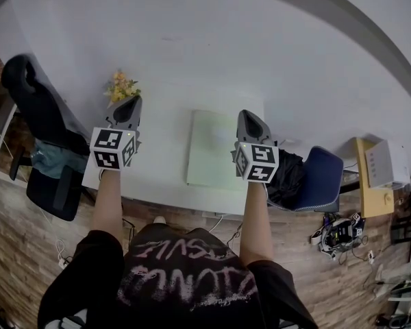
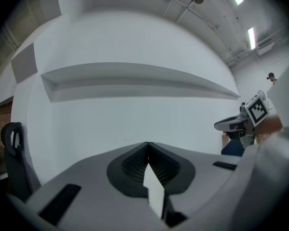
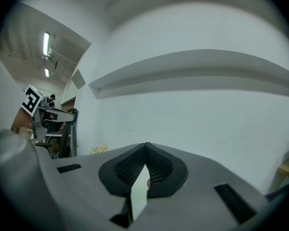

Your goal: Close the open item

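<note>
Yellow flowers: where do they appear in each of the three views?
Head view: yellow flowers upper left, just beyond the left gripper.
Left gripper view: not in it.
Right gripper view: yellow flowers, tiny, low and left of centre.
Shared landmark: the grey wall ledge, in all three.

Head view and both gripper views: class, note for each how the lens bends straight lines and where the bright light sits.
Head view: fisheye bows the wall ledge into an arc; light is soft and even. Left gripper view: black corners, wall ledge curved, ceiling lamps glaring at upper right. Right gripper view: same bowing of the wall ledge, ceiling lamps at upper left.
</note>
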A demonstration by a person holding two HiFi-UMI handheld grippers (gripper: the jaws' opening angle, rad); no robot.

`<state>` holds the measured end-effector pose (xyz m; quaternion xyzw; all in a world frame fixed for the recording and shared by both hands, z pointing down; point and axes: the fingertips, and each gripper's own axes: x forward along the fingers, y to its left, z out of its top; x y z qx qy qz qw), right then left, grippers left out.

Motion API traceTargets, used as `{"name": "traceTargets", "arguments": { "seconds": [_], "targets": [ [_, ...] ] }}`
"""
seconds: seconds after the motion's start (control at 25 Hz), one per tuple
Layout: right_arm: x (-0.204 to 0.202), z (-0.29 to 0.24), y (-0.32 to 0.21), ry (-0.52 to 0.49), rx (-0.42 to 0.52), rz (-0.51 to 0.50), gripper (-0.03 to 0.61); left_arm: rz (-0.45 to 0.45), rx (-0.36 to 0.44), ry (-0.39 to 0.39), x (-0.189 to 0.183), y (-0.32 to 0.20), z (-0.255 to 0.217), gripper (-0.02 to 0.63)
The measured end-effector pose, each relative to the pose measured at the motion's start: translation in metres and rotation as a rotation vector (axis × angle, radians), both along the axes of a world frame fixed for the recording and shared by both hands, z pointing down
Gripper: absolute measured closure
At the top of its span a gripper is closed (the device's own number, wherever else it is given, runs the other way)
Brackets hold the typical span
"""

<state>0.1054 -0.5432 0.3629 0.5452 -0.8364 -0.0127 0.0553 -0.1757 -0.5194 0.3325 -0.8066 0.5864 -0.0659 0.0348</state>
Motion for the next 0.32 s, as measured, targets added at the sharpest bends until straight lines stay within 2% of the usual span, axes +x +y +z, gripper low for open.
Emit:
{"name": "traceTargets", "arguments": {
  "seconds": [0.32],
  "targets": [
    [-0.0032,-0.0044,-0.0018,-0.009,0.007,0.001,0.569,0.005,-0.001,0.002,-0.002,0.0022,0.0005,0.612]
  ]
}}
